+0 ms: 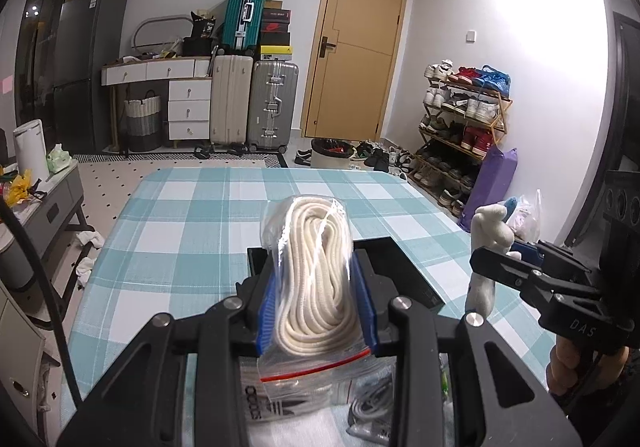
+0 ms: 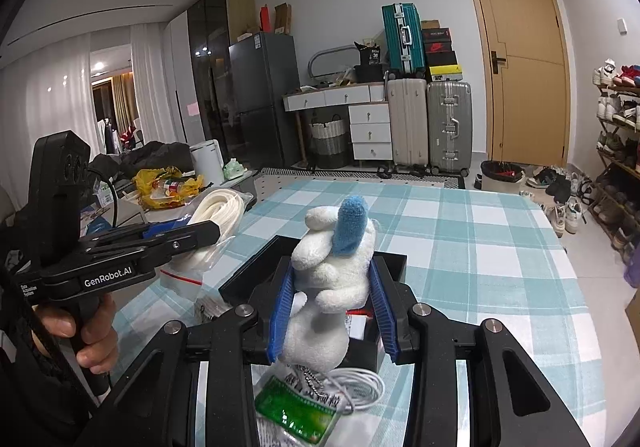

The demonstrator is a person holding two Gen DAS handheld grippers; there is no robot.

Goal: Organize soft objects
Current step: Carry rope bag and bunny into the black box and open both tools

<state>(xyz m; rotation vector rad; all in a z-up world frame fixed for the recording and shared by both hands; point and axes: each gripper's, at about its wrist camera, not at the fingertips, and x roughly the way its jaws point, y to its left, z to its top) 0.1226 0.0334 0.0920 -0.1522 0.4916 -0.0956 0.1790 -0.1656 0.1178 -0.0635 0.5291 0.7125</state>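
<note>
A clear zip bag of coiled cream rope (image 1: 312,247) stands upright between the blue pads of my left gripper (image 1: 316,275), which is shut on it. That bag (image 2: 224,207) and the left gripper (image 2: 200,227) also show at the left of the right wrist view. My right gripper (image 2: 334,275) is shut on a white plush toy (image 2: 320,323) with a blue tip. From the left wrist view, the toy (image 1: 490,225) sticks up out of the right gripper (image 1: 500,253). Both are held above an open black box (image 2: 256,271) on the teal checked table (image 2: 460,247).
Near the table's front edge lie a coiled white cable (image 2: 360,379), a green packet (image 2: 296,407) and a clear bag with a printed logo (image 1: 272,407). A cluttered side table (image 1: 48,199) stands to the left, a shoe rack (image 1: 464,127) to the right.
</note>
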